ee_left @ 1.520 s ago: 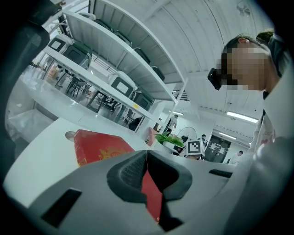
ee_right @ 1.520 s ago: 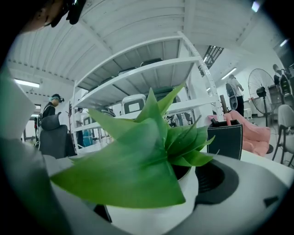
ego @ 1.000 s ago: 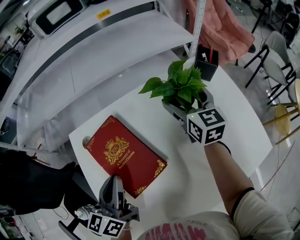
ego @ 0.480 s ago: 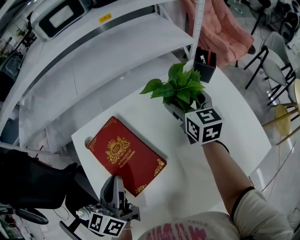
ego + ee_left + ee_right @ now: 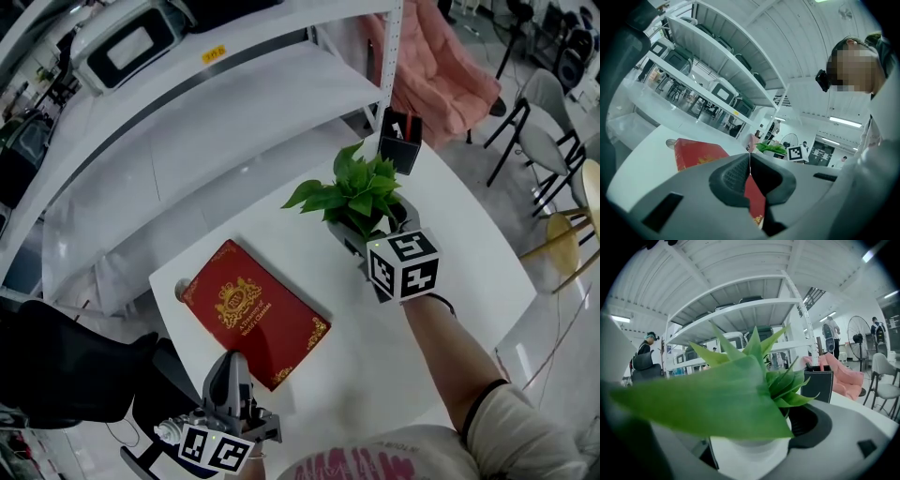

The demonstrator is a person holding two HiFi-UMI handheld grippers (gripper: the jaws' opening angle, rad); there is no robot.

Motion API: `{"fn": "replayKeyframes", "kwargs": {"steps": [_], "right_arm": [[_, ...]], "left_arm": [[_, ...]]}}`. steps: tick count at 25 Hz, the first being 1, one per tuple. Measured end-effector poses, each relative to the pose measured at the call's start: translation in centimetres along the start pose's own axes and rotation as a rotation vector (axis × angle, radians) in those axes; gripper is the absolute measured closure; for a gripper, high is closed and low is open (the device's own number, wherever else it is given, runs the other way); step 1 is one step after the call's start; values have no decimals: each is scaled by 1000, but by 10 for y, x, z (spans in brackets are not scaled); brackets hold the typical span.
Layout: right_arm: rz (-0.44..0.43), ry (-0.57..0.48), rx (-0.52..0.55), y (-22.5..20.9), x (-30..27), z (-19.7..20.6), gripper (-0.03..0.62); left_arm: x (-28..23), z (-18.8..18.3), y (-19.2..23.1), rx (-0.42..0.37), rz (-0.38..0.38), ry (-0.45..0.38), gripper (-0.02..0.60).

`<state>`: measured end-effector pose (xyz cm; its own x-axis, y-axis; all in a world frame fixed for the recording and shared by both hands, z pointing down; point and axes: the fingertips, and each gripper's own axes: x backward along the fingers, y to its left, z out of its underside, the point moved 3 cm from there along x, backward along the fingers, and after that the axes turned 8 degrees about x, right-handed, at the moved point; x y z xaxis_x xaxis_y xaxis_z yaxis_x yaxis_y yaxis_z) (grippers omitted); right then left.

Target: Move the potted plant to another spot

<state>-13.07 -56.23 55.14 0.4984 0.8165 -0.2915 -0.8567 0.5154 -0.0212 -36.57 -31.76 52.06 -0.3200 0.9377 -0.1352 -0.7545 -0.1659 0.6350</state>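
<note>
The potted plant [image 5: 354, 192], green leaves in a small white pot [image 5: 750, 458], stands at the far side of the white table [image 5: 473, 258]. My right gripper [image 5: 371, 223] reaches in under the leaves. Its jaws have just been closing with the pot between them, and the pads now lie against the pot's sides. In the right gripper view the leaves [image 5: 740, 390] fill the middle and hide part of the jaws. My left gripper [image 5: 228, 366] hangs near the table's near left corner, shut and empty. Its pads meet in the left gripper view [image 5: 750, 165].
A red book [image 5: 255, 311] lies on the table's left half. A black pen holder [image 5: 400, 141] stands just behind the plant by a shelf post. White shelving [image 5: 234, 103] runs along the far left. Chairs [image 5: 553, 103] and pink cloth [image 5: 441, 66] sit beyond the table.
The right jaws have drawn in around the pot. Plant and pen holder keep the same spacing; the whole view has only shifted a little. The left gripper has stayed put.
</note>
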Motion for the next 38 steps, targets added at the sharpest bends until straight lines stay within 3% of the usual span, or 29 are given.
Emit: {"fn": "replayKeyframes", "kwargs": {"steps": [13,30,38], "right_arm": [[13,-22,9,16,80,-21,97],[131,-228,64,45,255,-112,97],[168,-308,97,69,303,-148,97]], "left_arm": [[20,-12,-38,-13,73,-19,557],[58,-40,-150,-66,328,-35,557],[69,-57,-173,-90,413,-40,557]]}}
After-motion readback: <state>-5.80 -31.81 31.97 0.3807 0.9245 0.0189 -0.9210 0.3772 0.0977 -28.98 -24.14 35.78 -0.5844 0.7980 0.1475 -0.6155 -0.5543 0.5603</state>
